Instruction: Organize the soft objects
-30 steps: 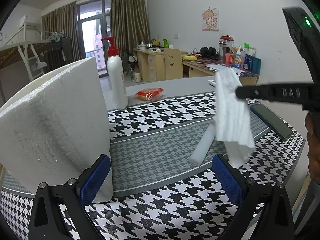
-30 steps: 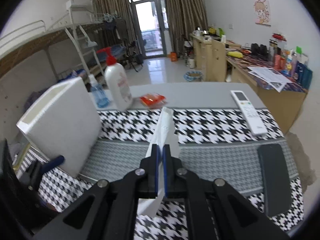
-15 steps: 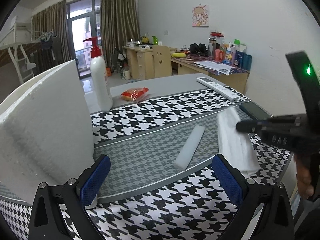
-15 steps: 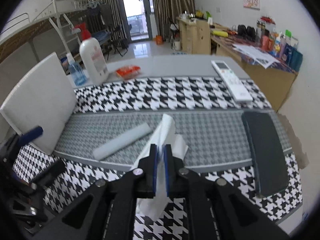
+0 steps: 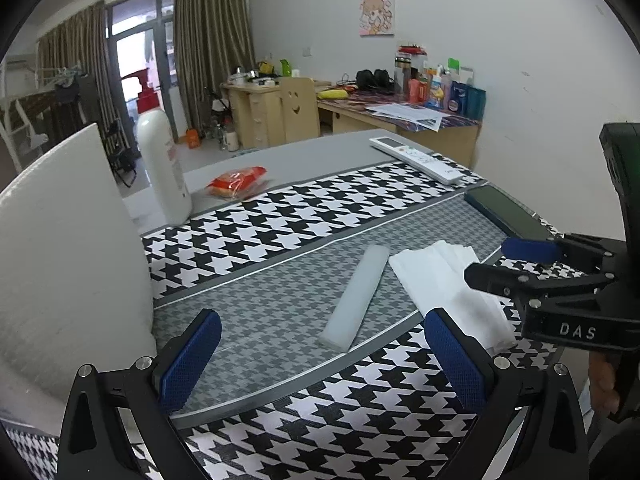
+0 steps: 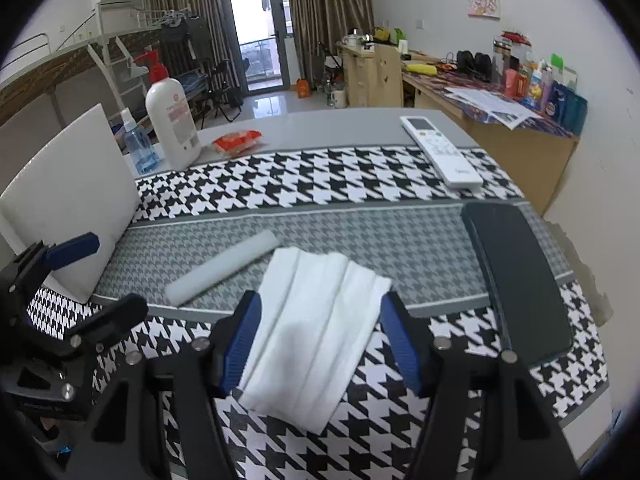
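Houndstooth-covered bench [image 5: 328,216] in left-wrist view carried a foam strip [image 5: 356,298] beside the folded white cloth [image 5: 444,284], left gripper [image 5: 320,358] fingers wide apart, empty; right-wrist view: right gripper [image 6: 320,340] fingers opening, cloth lying flat between them, unpressed.

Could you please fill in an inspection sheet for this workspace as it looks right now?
Surface: grey table with a houndstooth runner.
Job's things: folded white cloth lies flat on the runner; white foam strip lies beside it; white foam board stands upright at the left.
Clutter: pump bottle, blue spray bottle, red snack pack, remote, dark pad.
Grippers: right gripper opening, its pads clear of the cloth; left gripper open, empty.
Cables: nothing seen.
Surroundings: cluttered desk, curtains, loft bed.
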### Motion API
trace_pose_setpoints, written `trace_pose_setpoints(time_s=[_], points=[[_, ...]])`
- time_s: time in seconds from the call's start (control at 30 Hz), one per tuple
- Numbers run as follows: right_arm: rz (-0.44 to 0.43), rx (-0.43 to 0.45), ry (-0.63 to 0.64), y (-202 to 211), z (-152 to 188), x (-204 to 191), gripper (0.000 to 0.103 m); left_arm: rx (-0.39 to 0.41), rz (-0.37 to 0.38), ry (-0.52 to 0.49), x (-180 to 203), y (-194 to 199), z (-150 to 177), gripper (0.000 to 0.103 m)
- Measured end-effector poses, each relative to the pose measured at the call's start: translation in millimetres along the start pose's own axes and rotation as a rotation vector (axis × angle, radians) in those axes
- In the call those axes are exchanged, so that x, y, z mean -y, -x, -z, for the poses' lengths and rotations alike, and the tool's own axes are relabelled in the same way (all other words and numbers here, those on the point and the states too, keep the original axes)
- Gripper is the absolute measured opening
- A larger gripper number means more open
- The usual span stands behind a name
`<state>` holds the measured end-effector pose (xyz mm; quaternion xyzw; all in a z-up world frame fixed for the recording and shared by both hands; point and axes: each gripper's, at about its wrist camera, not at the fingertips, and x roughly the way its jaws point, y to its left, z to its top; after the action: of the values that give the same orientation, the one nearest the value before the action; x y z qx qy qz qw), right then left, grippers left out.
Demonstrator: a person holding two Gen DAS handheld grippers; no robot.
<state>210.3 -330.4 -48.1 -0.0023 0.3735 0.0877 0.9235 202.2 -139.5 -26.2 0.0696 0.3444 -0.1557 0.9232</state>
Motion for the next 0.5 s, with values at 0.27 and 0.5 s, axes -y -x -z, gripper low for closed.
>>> trace_pose_setpoints(time_s=[0.27,0.5], points=[[-0.007,-0.002,-0.018,0.0,6.5,4.3,0.066,-0.051,0.043,-0.038,4.3,-17.5,-1.9,0.084],[0.0,-0.021,-0.027,-2.6,12.0,5.7,0.066,-0.064,0.045,-0.07,8.2,-26.7,-6.7,0.077]])
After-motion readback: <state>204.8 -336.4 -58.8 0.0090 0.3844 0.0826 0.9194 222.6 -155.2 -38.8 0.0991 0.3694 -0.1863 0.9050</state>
